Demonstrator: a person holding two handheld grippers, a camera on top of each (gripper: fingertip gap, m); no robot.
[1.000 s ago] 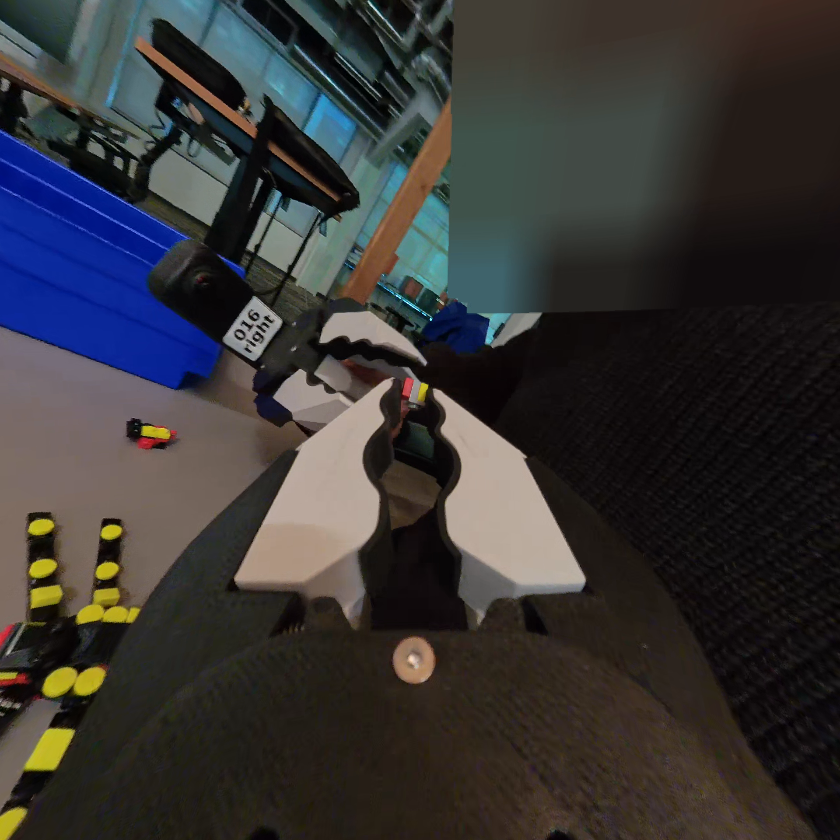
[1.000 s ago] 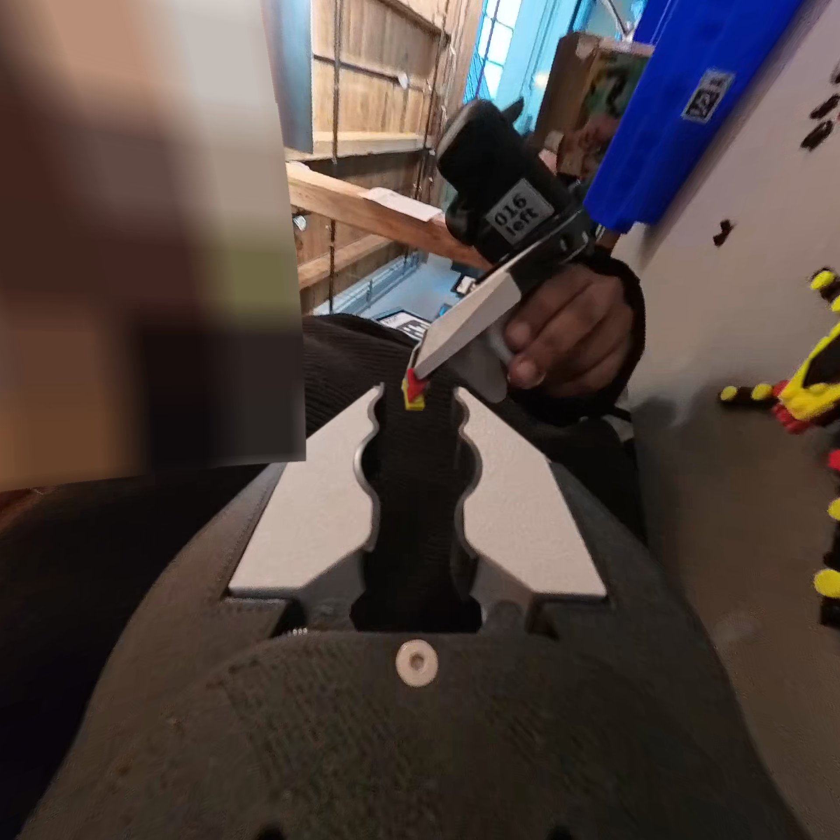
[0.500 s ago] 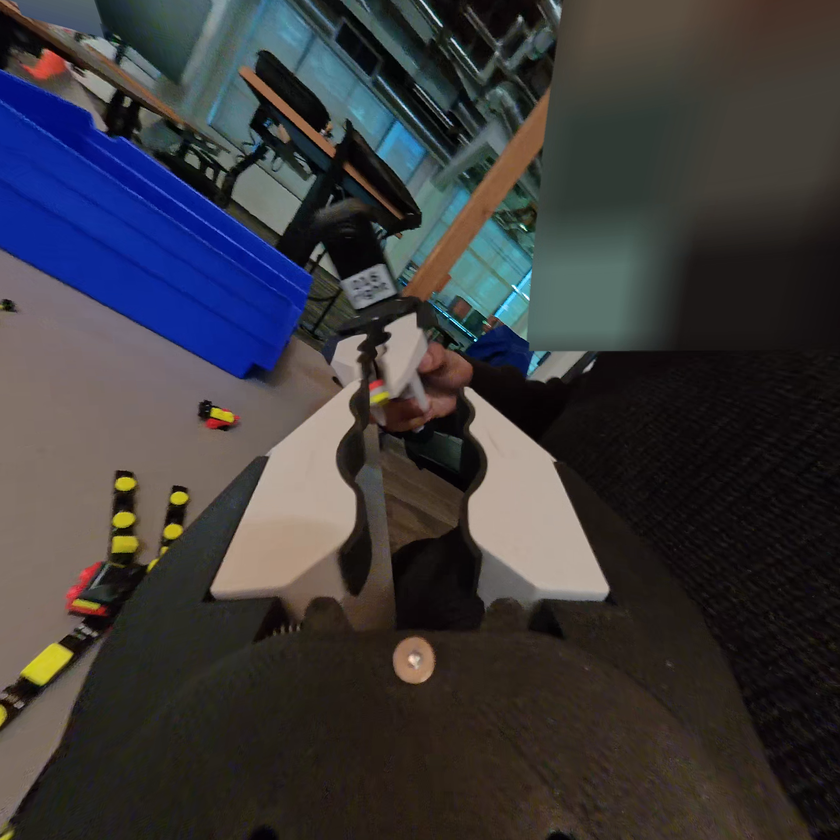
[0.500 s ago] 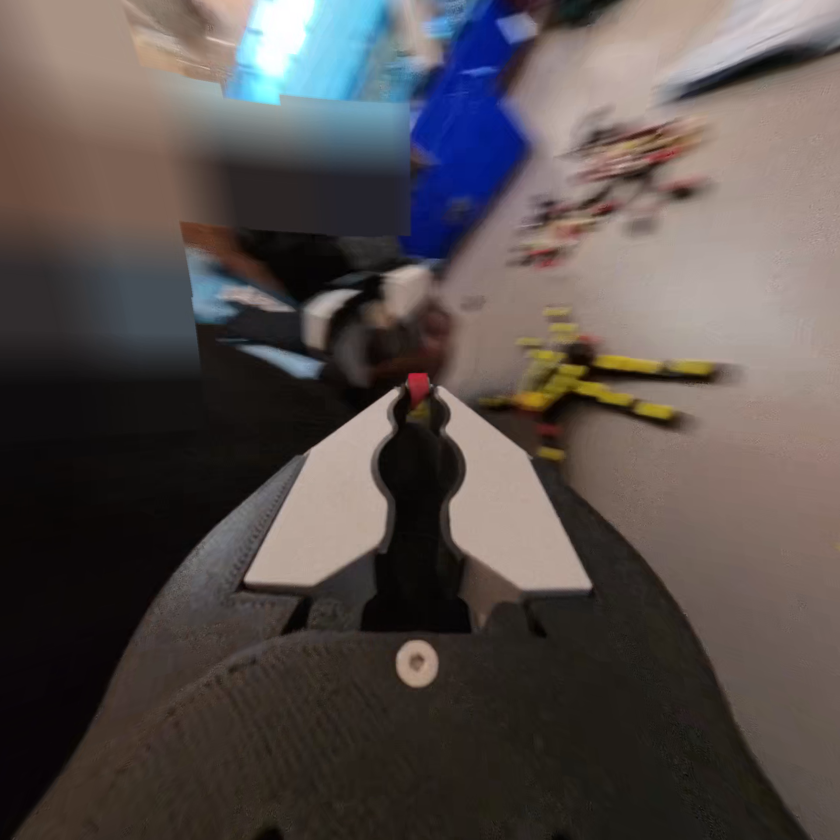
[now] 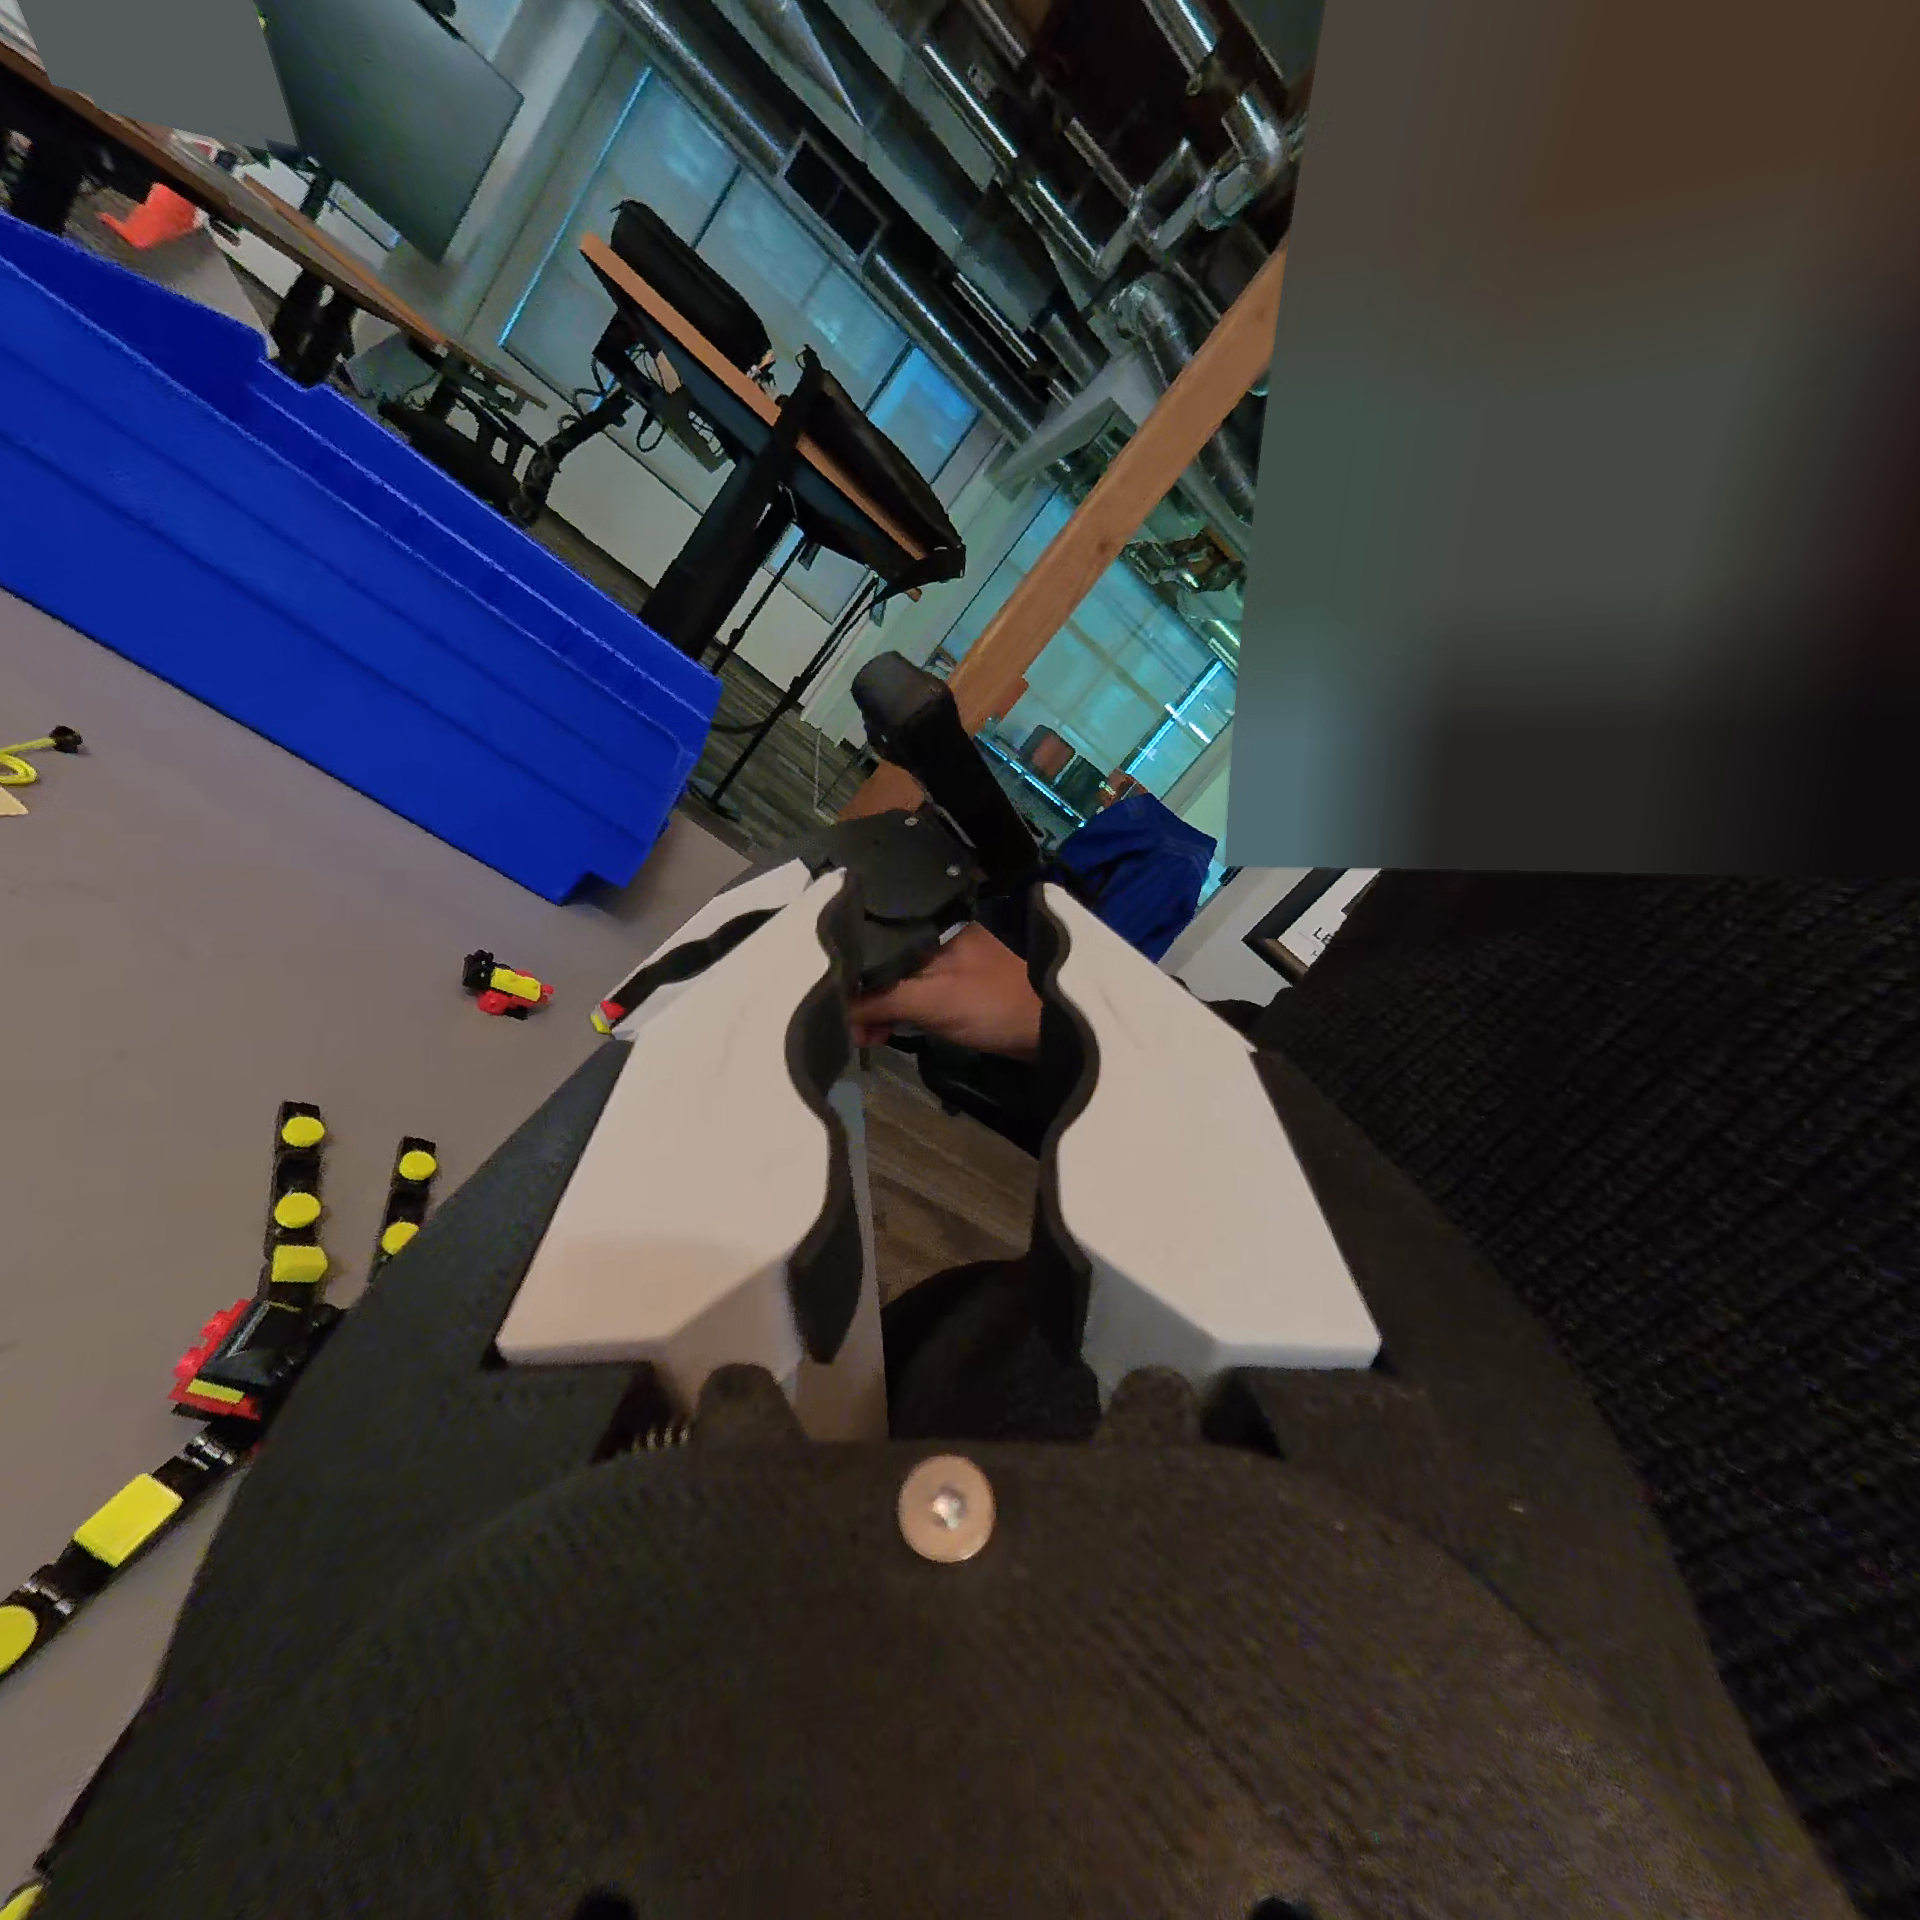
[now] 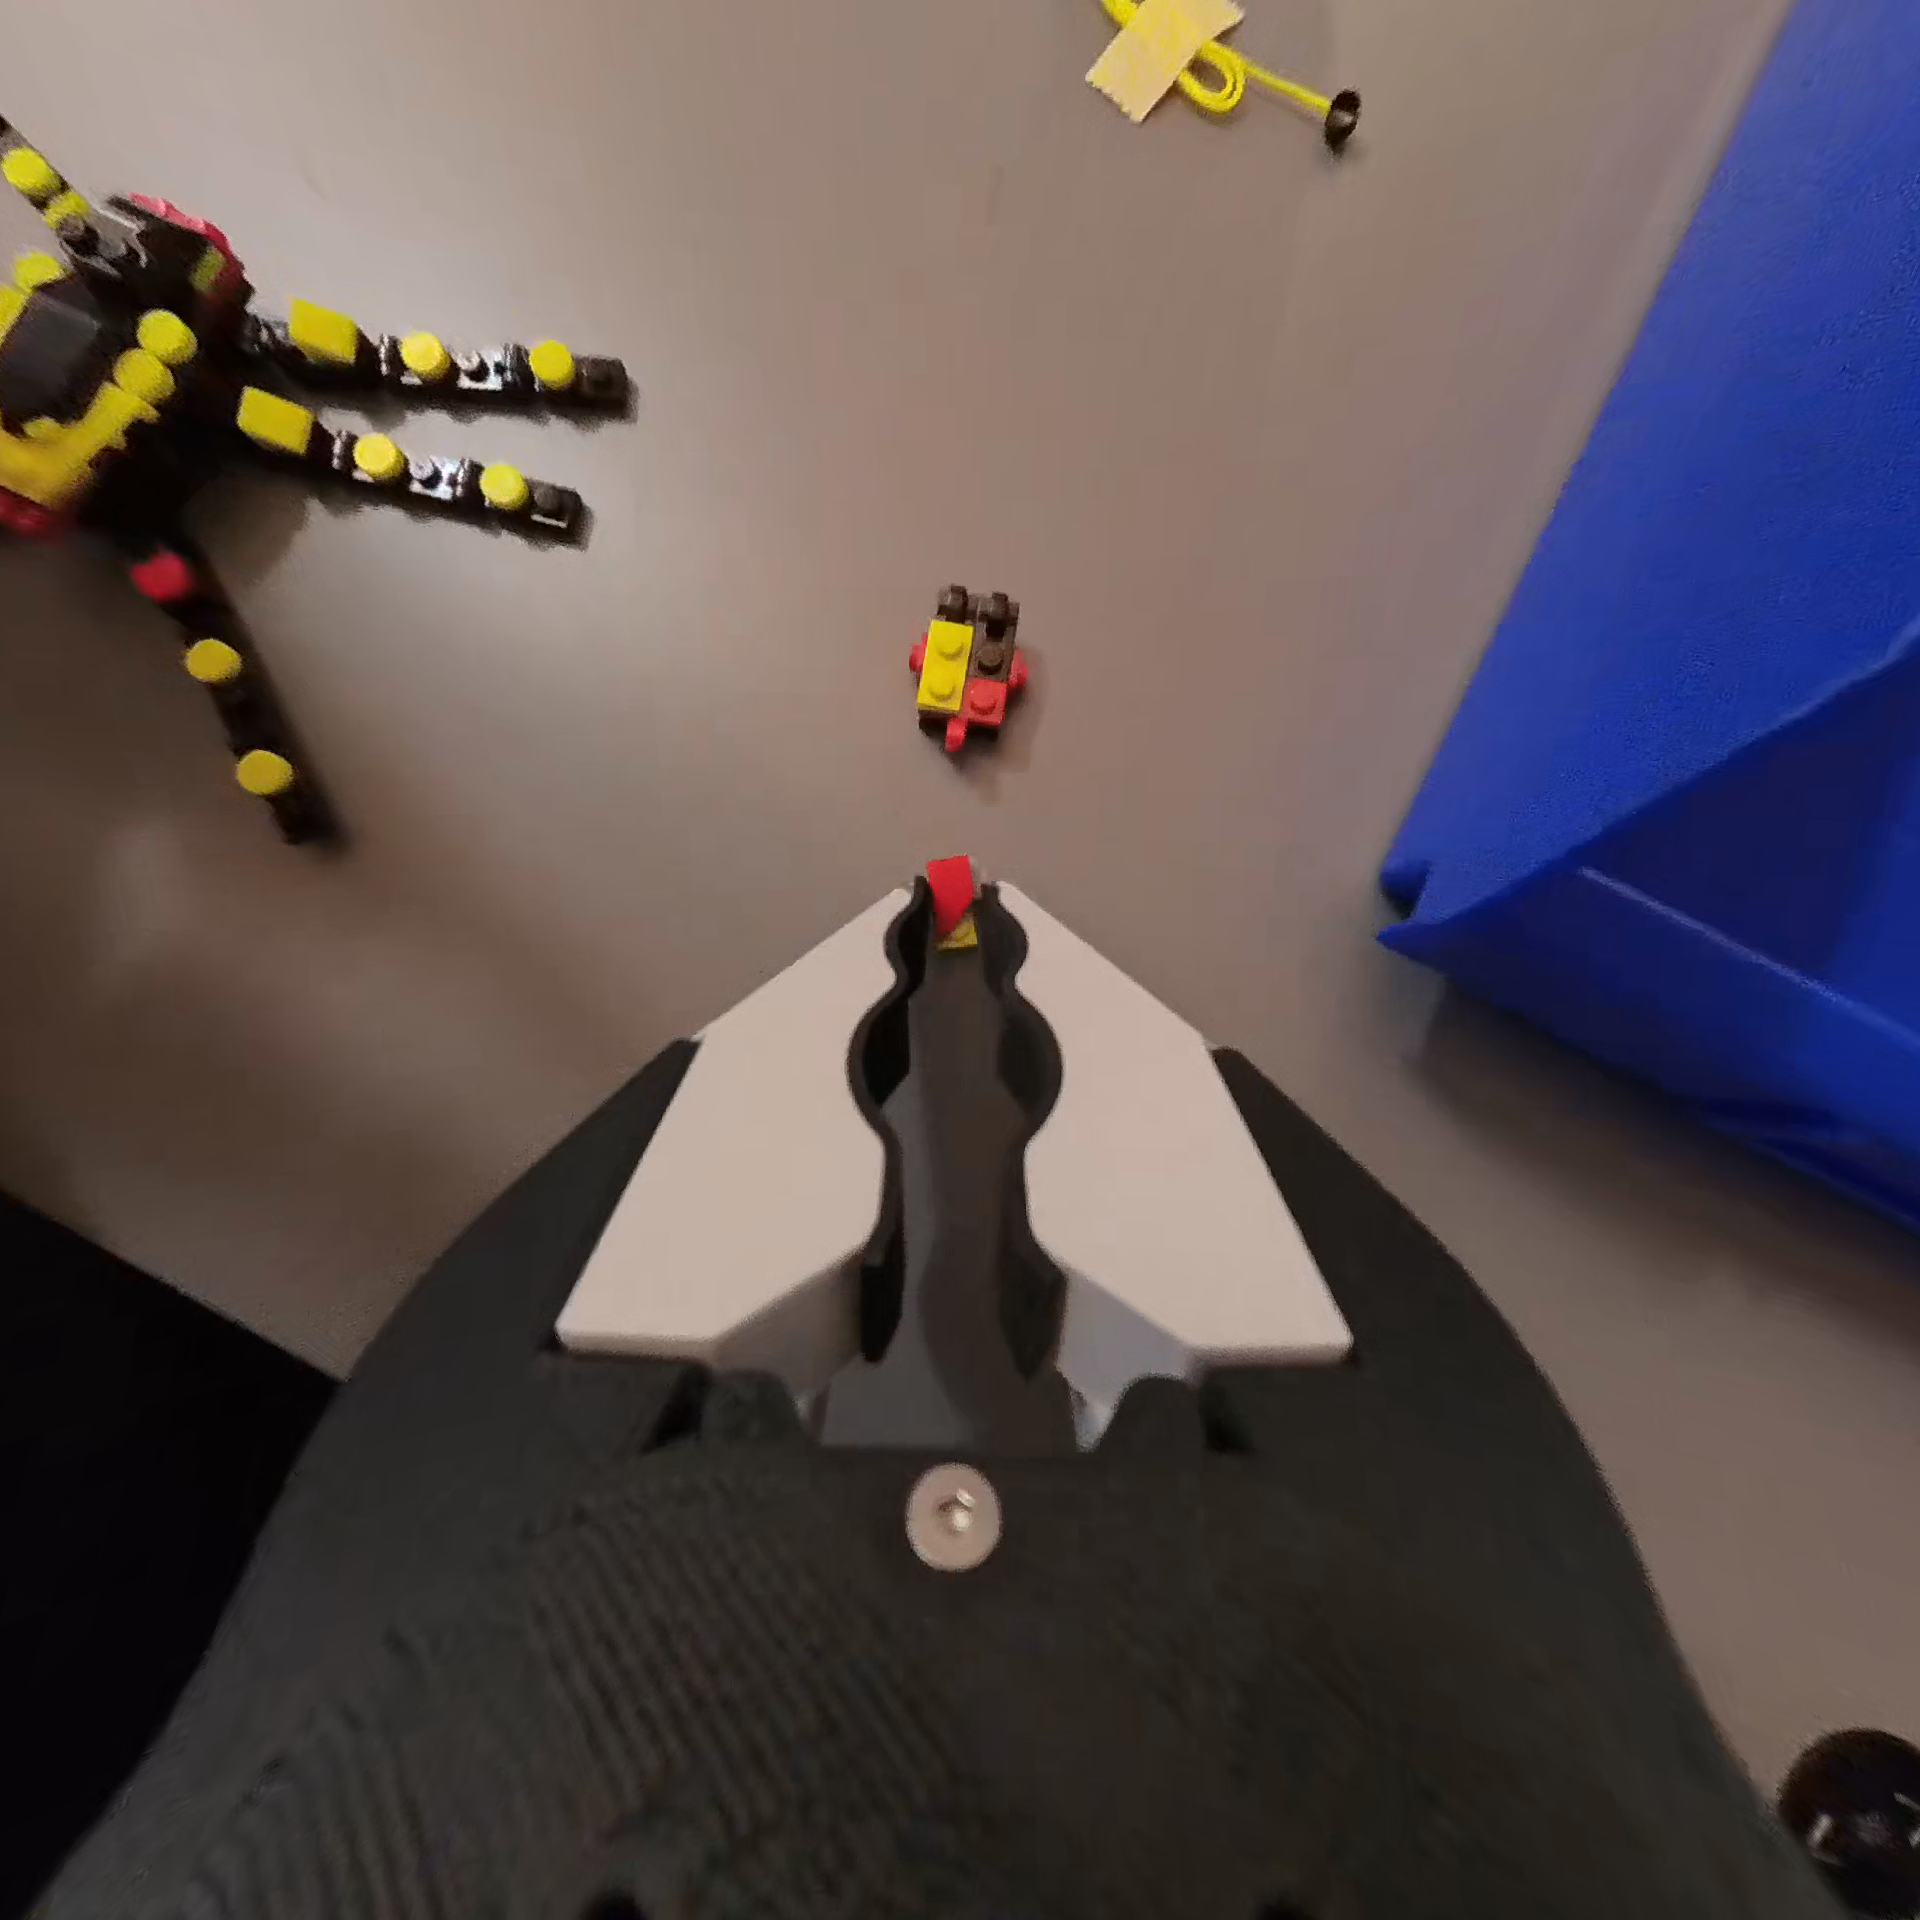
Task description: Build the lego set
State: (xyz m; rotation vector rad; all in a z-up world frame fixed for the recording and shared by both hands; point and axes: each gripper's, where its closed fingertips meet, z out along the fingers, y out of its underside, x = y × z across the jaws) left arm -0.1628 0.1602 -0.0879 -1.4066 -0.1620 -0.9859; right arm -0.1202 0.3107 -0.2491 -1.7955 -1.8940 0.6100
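My right gripper (image 6: 954, 902) is shut on a small red and yellow piece (image 6: 948, 883) and points down at the grey table (image 6: 1195, 468). A small black, yellow and red sub-assembly (image 6: 966, 670) lies just beyond its tips. The black and yellow lego model (image 6: 208, 416) with long studded legs lies to the left. My left gripper (image 5: 935, 909) is open and empty, off the table's near edge. In the left wrist view the right gripper (image 5: 634, 992) shows low over the table, near the sub-assembly (image 5: 506, 985) and the model (image 5: 291, 1247).
A blue bin (image 6: 1714, 623) stands on the right of the table and also shows in the left wrist view (image 5: 312, 582). A yellow cord with a taped tag (image 6: 1195, 62) lies at the far side. A person's dark sweater (image 5: 1610, 1247) fills the right. Tip to tip, the grippers are about 25 centimetres apart.
My left gripper opened and let go of the red and yellow piece. My right gripper shut on it and swung down over the table toward the small sub-assembly.
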